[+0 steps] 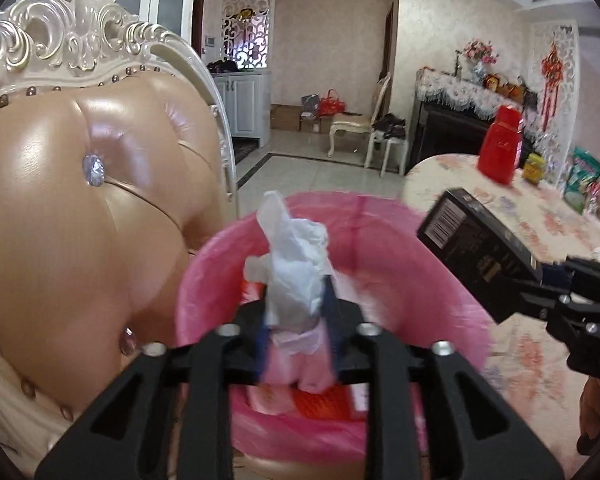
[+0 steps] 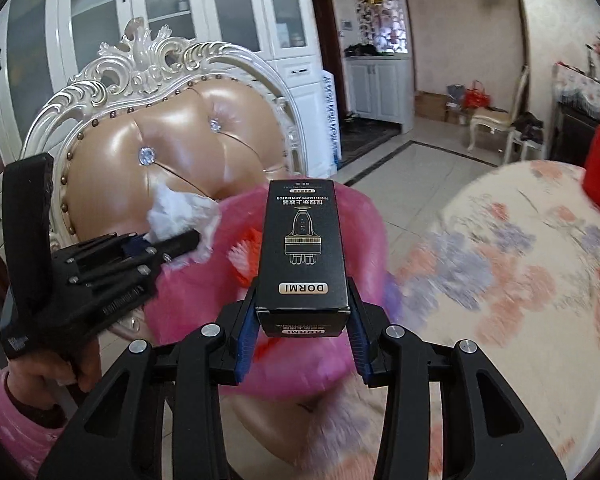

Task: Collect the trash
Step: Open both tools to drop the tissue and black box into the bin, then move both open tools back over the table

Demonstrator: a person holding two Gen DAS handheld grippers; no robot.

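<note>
1. Left gripper (image 1: 298, 316) has crumpled tissue (image 1: 296, 256) between its jaws above the pink-lined bin (image 1: 220, 248); grip uncertain.
2. Right gripper (image 2: 302, 312) clamps a black box (image 2: 302, 248) over that bin.
3. Bin already holds trash (red scraps); both pieces remain to drop.

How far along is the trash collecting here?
Done: some rubbish already lies in the pink bin. In hand: a tissue between the jaws of the left gripper and a black box clamped in the right gripper, both above the bin. Left: dropping both in.
</note>
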